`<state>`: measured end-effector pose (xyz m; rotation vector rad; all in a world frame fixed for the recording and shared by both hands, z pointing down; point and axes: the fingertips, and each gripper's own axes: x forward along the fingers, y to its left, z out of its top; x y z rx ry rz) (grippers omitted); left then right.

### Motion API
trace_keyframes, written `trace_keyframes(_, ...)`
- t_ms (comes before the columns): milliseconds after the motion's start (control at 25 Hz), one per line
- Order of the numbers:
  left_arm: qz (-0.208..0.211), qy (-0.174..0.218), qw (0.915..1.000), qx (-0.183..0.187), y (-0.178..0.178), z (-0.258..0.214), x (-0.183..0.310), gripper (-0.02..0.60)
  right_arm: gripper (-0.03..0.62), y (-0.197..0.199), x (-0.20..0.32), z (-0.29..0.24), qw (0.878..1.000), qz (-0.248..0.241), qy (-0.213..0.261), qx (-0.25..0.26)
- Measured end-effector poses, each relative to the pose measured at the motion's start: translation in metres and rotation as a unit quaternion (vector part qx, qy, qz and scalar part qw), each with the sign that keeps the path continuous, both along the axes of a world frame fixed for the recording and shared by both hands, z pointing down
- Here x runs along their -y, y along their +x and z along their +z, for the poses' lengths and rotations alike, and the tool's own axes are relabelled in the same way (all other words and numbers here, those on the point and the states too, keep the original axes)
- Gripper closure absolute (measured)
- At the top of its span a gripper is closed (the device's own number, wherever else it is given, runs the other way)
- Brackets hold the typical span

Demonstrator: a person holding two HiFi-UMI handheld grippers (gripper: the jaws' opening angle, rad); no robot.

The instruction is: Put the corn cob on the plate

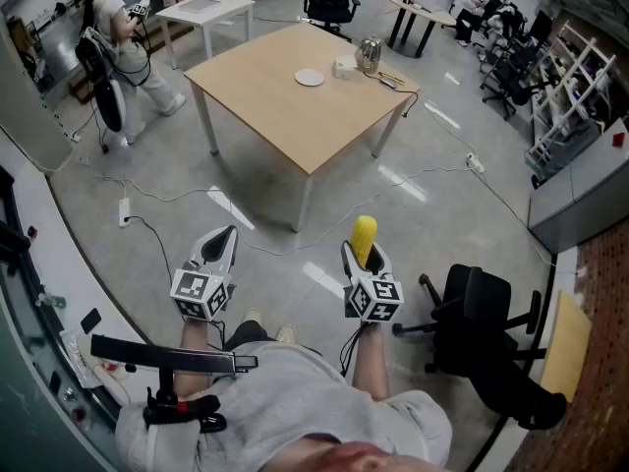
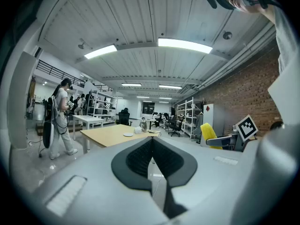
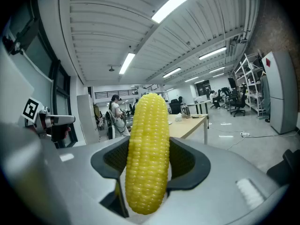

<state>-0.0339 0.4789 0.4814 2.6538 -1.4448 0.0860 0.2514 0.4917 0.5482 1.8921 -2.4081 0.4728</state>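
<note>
Looking at a small white plate (image 1: 309,78) sitting bare on the tan table (image 1: 285,116), way off at 12 o'clock in the head view, with a white box (image 1: 343,67) and a shiny kettle (image 1: 369,54) just beside it at 3 o'clock. Got the corn cob (image 1: 364,232) standing upright in the right gripper (image 1: 362,254), well apart from that plate, jaws spread wide and pressing its sides at 9 and 3 o'clock, top end poking past the fingertips. Left gripper (image 1: 218,249) pinched fully together on nothing. Can't make out the cob's lower end in the head view, sunk down between the jaws, and barely a speck of plate in the left gripper view.
</note>
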Motion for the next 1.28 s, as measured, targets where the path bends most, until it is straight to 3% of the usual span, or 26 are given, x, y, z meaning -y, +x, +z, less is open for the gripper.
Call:
trace_keyframes(680, 0.003, -0.003, 1.0, 0.008, 0.013, 0.002, 0.008, 0.561, 0.344, 0.012, 0.01, 0.002, 1.0, -0.008, 0.0, 0.014)
trace_keyframes(1000, -0.023, -0.005, 0.9997, 0.008, -0.011, 0.001, 0.036, 0.561, 0.344, -0.013, 0.054, 0.0, 0.999, -0.04, -0.004, 0.01)
trace_keyframes(1280, -0.037, -0.012, 0.9992, 0.003, -0.035, 0.006, 0.089, 0.561, 0.344, -0.04, 0.114, 0.003, 0.998, -0.058, -0.011, 0.004)
